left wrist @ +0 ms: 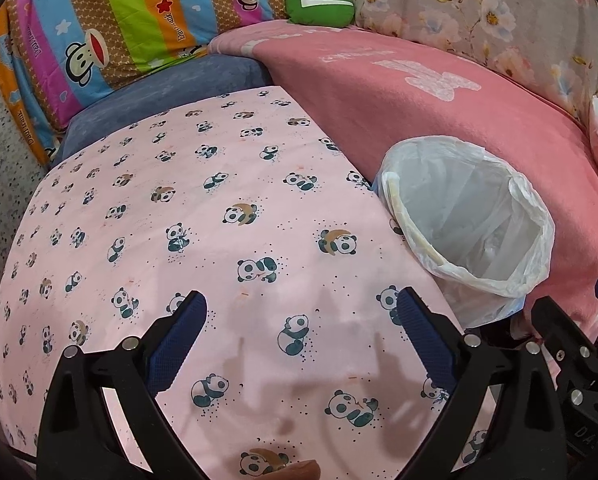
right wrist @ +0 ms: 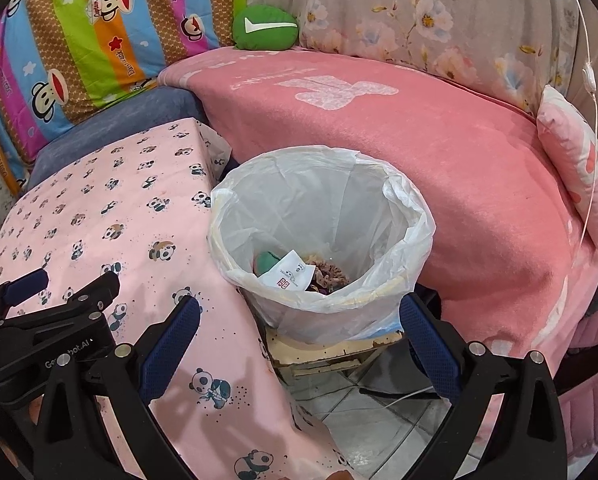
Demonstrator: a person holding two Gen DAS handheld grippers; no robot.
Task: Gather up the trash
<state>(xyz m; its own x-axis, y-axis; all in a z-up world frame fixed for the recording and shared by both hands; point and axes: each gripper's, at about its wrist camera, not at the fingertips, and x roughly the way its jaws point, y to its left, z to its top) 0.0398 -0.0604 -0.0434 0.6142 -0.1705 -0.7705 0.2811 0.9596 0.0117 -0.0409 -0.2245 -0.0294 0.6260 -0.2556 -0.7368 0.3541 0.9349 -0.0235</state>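
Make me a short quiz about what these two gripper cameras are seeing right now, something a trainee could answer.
1. True or false: the right gripper is clamped on a piece of trash.
2. Which lies inside the bin? A) a white printed wrapper B) a glass bottle C) a metal spoon
3. What pattern is printed on the pink tablecloth under the left gripper?

Key
1. False: its jaws stand apart with nothing between them.
2. A. The wrapper lies at the bottom beside a green item and brownish scraps.
3. Small pandas.
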